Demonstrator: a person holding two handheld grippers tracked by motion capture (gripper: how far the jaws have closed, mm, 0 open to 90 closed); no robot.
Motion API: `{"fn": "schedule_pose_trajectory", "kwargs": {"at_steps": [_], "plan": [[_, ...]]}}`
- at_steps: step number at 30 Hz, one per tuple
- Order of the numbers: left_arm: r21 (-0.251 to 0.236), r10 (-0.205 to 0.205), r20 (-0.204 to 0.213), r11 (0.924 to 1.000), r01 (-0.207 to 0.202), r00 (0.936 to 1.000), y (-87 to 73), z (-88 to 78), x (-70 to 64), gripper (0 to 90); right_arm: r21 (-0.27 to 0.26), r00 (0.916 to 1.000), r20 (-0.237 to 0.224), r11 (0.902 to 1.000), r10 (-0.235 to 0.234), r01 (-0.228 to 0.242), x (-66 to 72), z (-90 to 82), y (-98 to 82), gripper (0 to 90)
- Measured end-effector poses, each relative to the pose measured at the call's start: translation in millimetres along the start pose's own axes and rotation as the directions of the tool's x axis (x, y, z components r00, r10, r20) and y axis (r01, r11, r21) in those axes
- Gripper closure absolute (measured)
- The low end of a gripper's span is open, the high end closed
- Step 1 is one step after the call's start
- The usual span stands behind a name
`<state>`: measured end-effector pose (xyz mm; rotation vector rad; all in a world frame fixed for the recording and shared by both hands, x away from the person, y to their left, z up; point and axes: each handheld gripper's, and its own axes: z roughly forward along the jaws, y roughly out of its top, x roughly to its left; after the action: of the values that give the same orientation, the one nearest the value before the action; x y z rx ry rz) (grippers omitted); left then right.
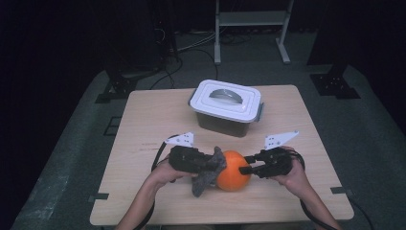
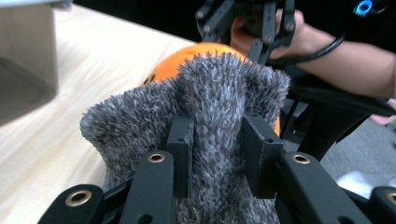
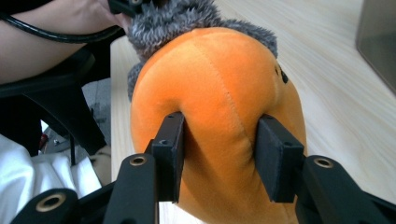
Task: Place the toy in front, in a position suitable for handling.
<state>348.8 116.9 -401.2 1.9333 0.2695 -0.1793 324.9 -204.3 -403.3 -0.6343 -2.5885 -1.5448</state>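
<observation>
An orange plush ball [image 1: 234, 170] rests on the wooden table [image 1: 153, 120] near its front edge. A grey fuzzy cloth [image 1: 210, 170] is draped against its left side. My left gripper [image 1: 210, 165] is shut on a fold of that grey cloth [image 2: 217, 116], which bulges up between the pads in the left gripper view. My right gripper [image 1: 245, 165] comes in from the right and is shut on the orange ball [image 3: 219, 93]; its pads dent the plush on both sides. In the left gripper view the ball [image 2: 187, 53] peeks out behind the cloth.
A white lidded box [image 1: 227, 106] with a grey handle stands behind the ball at the table's middle back. A white frame [image 1: 251, 28] and cables lie on the dark floor beyond. Bare tabletop lies to the left and right.
</observation>
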Motion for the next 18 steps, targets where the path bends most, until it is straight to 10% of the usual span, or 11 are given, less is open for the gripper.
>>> {"fn": "schedule_pose_trajectory", "kwargs": {"at_steps": [8, 18], "plan": [[-0.020, 0.000, -0.003, 0.9998, 0.000, 1.0000, 1.6, -4.9, -0.5, 67.2, 0.065, 0.9984, -0.020, 0.9965, -0.052, 0.054, 7.3, 30.6, 1.1, 51.4], [-0.025, 0.009, -0.016, 0.9996, -0.009, 0.9998, 4.7, 2.9, -3.8, 67.2, 0.018, 0.9958, 0.029, 0.9961, -0.086, 0.086, 14.2, 14.1, 9.0, 35.7]]}}
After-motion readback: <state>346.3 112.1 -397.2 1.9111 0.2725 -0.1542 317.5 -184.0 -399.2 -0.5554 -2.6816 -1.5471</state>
